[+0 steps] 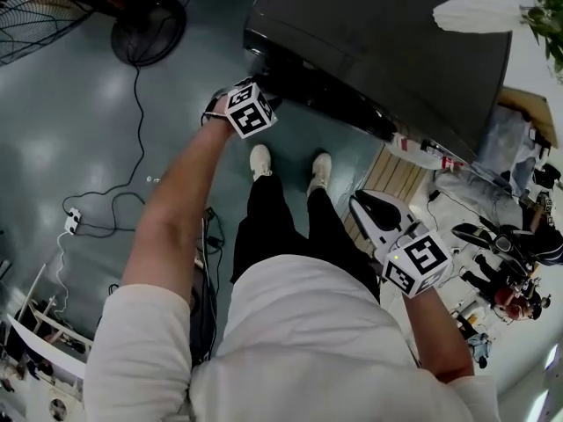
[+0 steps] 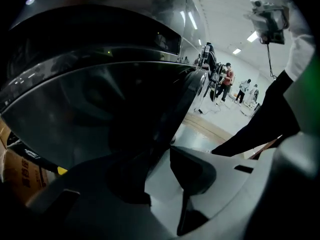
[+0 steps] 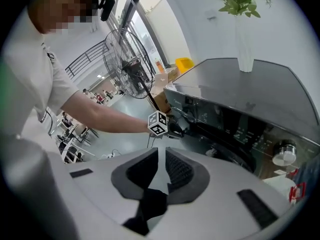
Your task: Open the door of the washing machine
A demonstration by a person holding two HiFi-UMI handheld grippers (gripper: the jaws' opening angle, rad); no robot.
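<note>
The dark washing machine (image 1: 378, 42) stands in front of me, its round door (image 2: 90, 99) filling the left gripper view. My left gripper (image 1: 257, 90) is down at the machine's front left corner, jaws wide apart (image 2: 157, 174). The door's dark edge runs down to the left pad (image 2: 120, 184); whether they touch I cannot tell. The right gripper view shows the left gripper (image 3: 172, 126) against the front panel (image 3: 240, 129). My right gripper (image 1: 361, 205) hangs off to the right, away from the machine, its pads (image 3: 180, 171) nearly together with nothing between.
A white vase with a plant (image 3: 245, 44) stands on the machine's top. A floor fan (image 1: 145, 25) and cables (image 1: 97, 205) lie to the left. My white shoes (image 1: 259, 161) are close to the machine. Other people (image 2: 227, 81) stand far off.
</note>
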